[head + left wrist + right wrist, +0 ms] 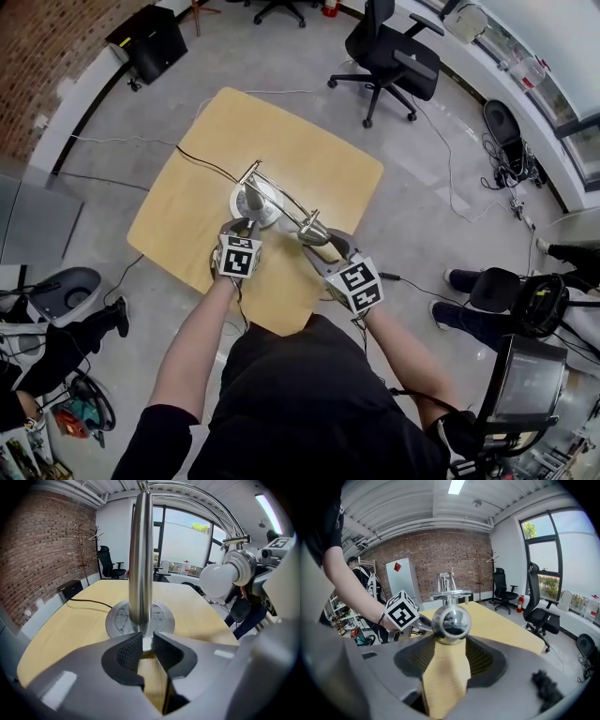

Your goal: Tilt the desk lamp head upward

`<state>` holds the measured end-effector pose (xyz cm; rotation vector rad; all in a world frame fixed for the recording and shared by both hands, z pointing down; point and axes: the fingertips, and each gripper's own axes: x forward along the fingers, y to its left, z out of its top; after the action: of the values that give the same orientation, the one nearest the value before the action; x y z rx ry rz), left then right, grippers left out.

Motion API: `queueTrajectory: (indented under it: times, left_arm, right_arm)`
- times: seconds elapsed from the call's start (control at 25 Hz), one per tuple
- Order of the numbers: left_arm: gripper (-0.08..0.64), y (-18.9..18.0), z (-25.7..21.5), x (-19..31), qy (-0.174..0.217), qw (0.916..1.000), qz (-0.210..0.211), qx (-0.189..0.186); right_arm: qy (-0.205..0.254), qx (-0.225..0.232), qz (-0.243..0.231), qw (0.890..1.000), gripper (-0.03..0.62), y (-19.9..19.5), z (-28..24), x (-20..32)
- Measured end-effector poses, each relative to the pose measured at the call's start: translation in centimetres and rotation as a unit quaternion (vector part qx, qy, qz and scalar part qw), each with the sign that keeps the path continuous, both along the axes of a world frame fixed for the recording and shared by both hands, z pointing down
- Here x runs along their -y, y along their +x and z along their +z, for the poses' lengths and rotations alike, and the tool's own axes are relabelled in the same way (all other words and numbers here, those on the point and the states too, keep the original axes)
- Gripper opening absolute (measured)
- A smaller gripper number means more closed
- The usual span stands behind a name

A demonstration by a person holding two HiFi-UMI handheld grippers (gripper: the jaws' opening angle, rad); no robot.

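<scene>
Pale wood fills the middle of the head view: a square table on a grey floor, with the desk lamp's round base standing near the edge closest to the person; a black cord runs from that base towards the far left corner and off the table, where its end is lost.

From above, the lamp's pole and arms are so foreshortened that their joints are hard to sort out. Just on the near side of the base, the left gripper reaches in; its marker cube covers most of its jaws in the head view. Its own view settles it: the left gripper has its jaws drawn partly in and clamped on the upright pole just above the base, a ribbed pad pressed to each side.

Right of the base, the lamp head hangs over the table. The right gripper holds it, jaws fairly wide, pads meeting the sides of its chrome dome; the dome hides the shade's front in that view. Only the left gripper view shows the white bulb, up to the right of the base.

An office chair stands well beyond the base, off the table.
</scene>
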<state>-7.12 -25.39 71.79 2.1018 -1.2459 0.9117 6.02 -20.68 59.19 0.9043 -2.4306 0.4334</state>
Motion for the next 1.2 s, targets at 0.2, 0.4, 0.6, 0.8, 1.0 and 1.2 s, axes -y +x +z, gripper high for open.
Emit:
queueTrajectory:
  times: [0.2,0.4,0.6,0.8,1.0,1.2]
  left_arm:
    - [0.078,0.5,0.5,0.4,0.002,1.0000,0.002,0.001]
    - [0.078,1.0,0.8,0.8,0.003,1.0000,0.002,0.000]
    - [0.078,1.1,0.9,1.1,0.005,1.0000,0.004,-0.003]
    - [0.078,1.3,1.0,1.2,0.006,1.0000,0.005,-0.006]
    - [0.078,1.3,1.2,1.4,0.007,0.9999,0.005,-0.006]
    - [0.078,1.5,1.2,1.5,0.008,0.9999,0.005,-0.007]
  right_arm:
    - [0.005,0.008,0.018,1.000,0.209,1.0,-1.0,0.0]
    - [0.016,0.018,0.028,0.999,0.209,2.2,-2.4,0.1]
    - [0.031,0.021,0.033,0.999,0.209,2.7,-4.0,0.3]
    - [0.047,0.028,0.042,0.998,0.209,3.2,-6.0,0.4]
    - [0.068,0.033,0.044,0.996,0.209,3.4,-8.0,0.7]
    - [0.084,0.041,0.048,0.994,0.209,3.6,-9.9,1.1]
